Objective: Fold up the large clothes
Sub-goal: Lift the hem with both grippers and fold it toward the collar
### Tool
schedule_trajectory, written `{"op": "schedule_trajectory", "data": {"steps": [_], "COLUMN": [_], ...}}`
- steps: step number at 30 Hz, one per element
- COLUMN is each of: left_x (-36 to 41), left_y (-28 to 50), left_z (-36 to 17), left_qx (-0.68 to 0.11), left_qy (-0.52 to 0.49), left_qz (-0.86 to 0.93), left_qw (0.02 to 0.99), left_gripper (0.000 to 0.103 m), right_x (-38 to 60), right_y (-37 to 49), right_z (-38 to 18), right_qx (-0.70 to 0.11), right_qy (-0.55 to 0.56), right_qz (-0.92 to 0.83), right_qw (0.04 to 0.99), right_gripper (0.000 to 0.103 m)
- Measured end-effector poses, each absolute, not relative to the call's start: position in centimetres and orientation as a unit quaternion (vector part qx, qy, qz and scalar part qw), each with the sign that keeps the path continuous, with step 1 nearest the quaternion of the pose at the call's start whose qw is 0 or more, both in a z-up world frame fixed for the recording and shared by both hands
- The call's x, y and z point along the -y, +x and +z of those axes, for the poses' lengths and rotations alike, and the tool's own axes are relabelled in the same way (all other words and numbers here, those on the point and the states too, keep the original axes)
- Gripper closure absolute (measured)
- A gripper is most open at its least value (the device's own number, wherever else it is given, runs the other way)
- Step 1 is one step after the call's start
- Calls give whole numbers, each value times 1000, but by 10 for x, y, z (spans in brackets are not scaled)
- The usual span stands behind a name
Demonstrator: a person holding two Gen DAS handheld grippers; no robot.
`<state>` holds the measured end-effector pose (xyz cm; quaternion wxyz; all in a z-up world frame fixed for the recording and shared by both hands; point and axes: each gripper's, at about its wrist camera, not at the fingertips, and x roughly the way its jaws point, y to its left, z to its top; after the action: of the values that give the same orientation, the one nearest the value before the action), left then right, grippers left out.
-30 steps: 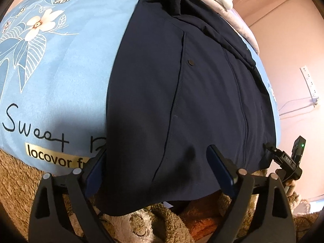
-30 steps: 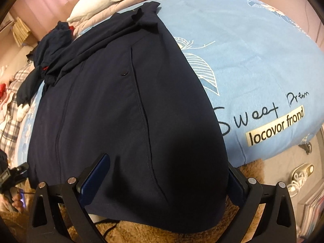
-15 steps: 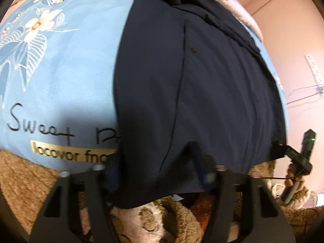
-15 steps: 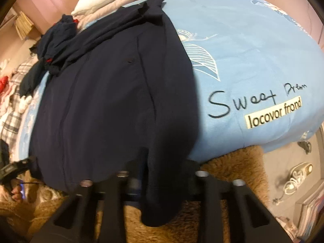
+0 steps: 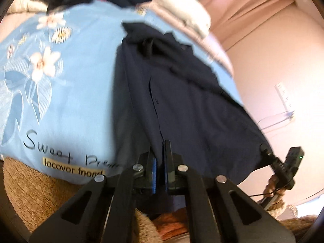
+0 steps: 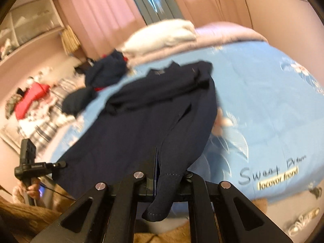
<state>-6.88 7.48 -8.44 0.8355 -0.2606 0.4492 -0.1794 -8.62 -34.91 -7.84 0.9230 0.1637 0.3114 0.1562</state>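
Navy garment lies along the bed's foot edge, its hem pinched tight by both left gripper and right gripper, likely for folding upward

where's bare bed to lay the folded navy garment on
Free: the blue quilt between the navy garment and the "Sweet" lettering. Crowded: the head end, with the white pillow and dark clothes pile.
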Motion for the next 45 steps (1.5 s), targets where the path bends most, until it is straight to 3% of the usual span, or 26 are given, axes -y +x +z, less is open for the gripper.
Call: {"op": "schedule_trajectory", "data": {"steps": [19,27,45], "left_x": [-109,-117,-95], "left_y": [-102,-59,90], "left_z": [6,2,-25], "left_qx": [-344,-333,-350], "left_qy": [-301,-316,-250], "left_qz": [-225,-216,-136], "left_qw": [861,862,892], "left_gripper": [99,99,99], "right_x": [351,366,368], "right_y": [-117,-70,48], "right_z": [-28,-38,-57], "right_qx": [-208,-217,-239], "right_qy": [167,200,209], "right_qz": [174,171,131], "right_qw": [948,940,939], "right_gripper": [94,94,94]}}
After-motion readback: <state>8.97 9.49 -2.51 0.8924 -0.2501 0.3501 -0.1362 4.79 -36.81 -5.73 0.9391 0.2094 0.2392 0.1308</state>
